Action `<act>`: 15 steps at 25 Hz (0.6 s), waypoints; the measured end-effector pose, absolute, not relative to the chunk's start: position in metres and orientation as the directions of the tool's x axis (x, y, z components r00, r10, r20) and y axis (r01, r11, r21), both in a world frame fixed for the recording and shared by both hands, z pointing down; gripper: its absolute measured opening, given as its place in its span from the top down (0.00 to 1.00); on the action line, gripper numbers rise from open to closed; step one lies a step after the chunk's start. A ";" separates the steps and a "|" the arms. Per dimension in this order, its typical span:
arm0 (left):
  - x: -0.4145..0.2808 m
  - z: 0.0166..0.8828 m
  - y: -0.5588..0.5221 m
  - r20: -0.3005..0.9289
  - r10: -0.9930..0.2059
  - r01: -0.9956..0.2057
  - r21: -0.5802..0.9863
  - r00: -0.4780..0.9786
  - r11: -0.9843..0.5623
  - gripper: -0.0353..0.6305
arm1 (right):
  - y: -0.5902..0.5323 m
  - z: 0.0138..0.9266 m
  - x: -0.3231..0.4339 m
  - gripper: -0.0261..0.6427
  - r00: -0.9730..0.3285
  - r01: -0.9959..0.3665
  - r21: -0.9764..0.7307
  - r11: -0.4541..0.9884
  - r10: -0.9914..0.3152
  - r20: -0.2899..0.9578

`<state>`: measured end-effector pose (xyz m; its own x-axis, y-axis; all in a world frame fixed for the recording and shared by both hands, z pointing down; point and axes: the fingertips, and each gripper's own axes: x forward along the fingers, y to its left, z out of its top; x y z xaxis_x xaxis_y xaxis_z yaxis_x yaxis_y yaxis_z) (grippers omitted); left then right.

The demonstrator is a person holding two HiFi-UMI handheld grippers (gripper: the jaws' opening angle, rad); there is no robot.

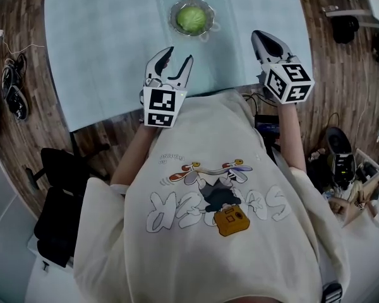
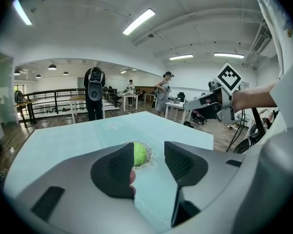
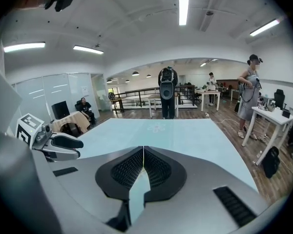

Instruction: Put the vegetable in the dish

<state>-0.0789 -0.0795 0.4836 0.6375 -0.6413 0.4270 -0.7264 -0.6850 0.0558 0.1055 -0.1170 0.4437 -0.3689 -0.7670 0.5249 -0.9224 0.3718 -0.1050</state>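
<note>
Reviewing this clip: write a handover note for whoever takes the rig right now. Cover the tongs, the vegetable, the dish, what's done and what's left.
Left tongs: open, empty, over the near part of the table, short of the dish.
Right tongs: shut, empty, nearer than the dish and to its right.
Green vegetable: lying inside the glass dish on the table.
Done: the vegetable is in the dish.
Left: nothing visible; probably just set both tongs down.

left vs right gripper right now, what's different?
The left gripper has its jaws apart; the right gripper has its jaws shut, pads touching. The left gripper points toward the dish holding the green vegetable; the right gripper points past it, over bare table. Both grippers hold nothing.
</note>
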 end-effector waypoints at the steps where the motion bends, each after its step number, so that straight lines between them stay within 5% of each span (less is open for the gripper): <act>1: -0.081 0.480 -0.075 0.422 -0.642 -0.723 0.050 0.640 -0.689 0.65 | -0.113 0.443 0.105 0.93 -0.367 -0.925 -0.117 0.362 -0.768 0.525; 15: -0.100 0.461 -0.029 0.396 -0.672 -0.750 0.070 0.626 -0.658 0.93 | -0.056 0.442 0.093 0.93 -0.348 -0.922 -0.054 0.383 -0.761 0.547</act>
